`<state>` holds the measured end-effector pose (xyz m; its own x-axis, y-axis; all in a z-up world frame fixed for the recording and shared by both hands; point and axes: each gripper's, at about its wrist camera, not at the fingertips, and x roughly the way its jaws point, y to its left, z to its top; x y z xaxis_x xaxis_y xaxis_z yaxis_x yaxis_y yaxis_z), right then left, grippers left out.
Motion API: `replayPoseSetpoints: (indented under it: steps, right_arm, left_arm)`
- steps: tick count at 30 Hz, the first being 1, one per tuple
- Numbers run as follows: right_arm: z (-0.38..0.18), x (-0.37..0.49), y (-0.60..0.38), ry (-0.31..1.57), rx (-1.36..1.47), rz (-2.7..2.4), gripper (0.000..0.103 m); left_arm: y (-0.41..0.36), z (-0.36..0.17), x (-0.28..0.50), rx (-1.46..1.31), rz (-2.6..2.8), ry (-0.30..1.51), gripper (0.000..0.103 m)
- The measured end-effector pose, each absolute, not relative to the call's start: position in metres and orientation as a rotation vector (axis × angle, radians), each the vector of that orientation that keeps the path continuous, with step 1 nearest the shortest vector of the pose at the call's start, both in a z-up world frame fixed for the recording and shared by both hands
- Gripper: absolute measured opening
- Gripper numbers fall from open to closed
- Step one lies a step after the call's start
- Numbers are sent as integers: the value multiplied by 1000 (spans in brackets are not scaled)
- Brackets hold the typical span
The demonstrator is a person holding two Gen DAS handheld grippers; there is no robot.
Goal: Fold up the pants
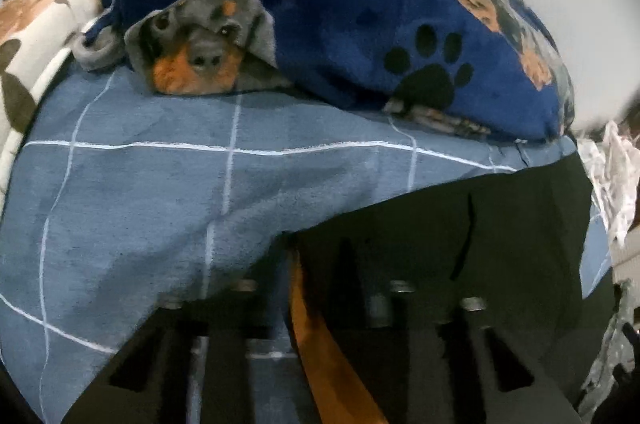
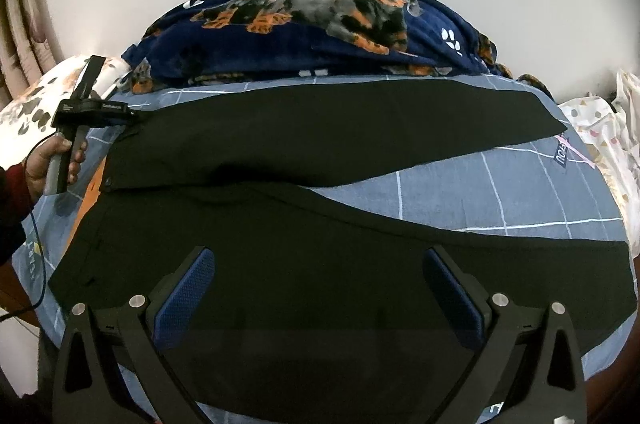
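Note:
Black pants [image 2: 320, 128] lie spread flat on the bed, waist at the left and both legs running right in a V. An orange lining [image 2: 94, 192] shows at the waist. My left gripper [image 2: 134, 114], held by a hand [image 2: 44, 164], is at the far waist corner. In the left wrist view its jaws [image 1: 316, 256] stand narrow around that pants [image 1: 480, 224] corner and the orange lining [image 1: 320, 344]. The black fingers merge with the black cloth, so I cannot see whether they press it. My right gripper [image 2: 320, 264] hangs open over the near leg, its blue pads [image 2: 188, 300] wide apart.
A blue checked sheet [image 2: 480, 192] covers the bed. A navy dog-print blanket [image 2: 320, 24] is heaped along the far side against the white wall. A white patterned pillow [image 2: 32, 104] lies far left, a crinkled bag [image 2: 600, 128] at the right, and a cable [image 2: 36, 264] hangs lower left.

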<state>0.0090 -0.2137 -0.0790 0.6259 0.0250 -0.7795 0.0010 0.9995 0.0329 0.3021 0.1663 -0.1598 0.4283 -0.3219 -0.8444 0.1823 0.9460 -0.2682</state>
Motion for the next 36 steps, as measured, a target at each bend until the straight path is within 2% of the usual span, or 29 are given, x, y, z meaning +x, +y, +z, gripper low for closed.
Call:
replayPoseSetpoints:
  steps: [2,4,11,18,24,31,34,35,36]
  right_arm:
    - [-80,8,-214,897,39,16,103]
    - [-80,8,-214,896,43,18,103]
    - [-68,20,-222,875,98,63,103]
    - [-52,77,-254,861,390,255,103]
    - [-71,154,-300,890,718,294,103]
    - [-120,219,-343,960,1052,258,101]
    - [-134,238,-350,995,1086,233,91]
    - [-136,242,-351,1000,1081,236,72]
    - [-135,245,-351,1007,1050,229,32]
  left_arm:
    - [166,-156,299,-130,-317,1066,12]
    - [163,-151,293,-106,-306,1054,10]
    - [147,-93,231,-112,-307,868,9]
    - [110,-38,132,-66,-418,683,9]
    - [96,-28,61,-86,-494,672,9]
    - [88,-46,25,-128,-513,756,9]
    - [87,-53,22,-152,-506,791,9]
    - [88,-54,22,-161,-505,803,10]
    - [89,-55,21,-165,-498,808,10]
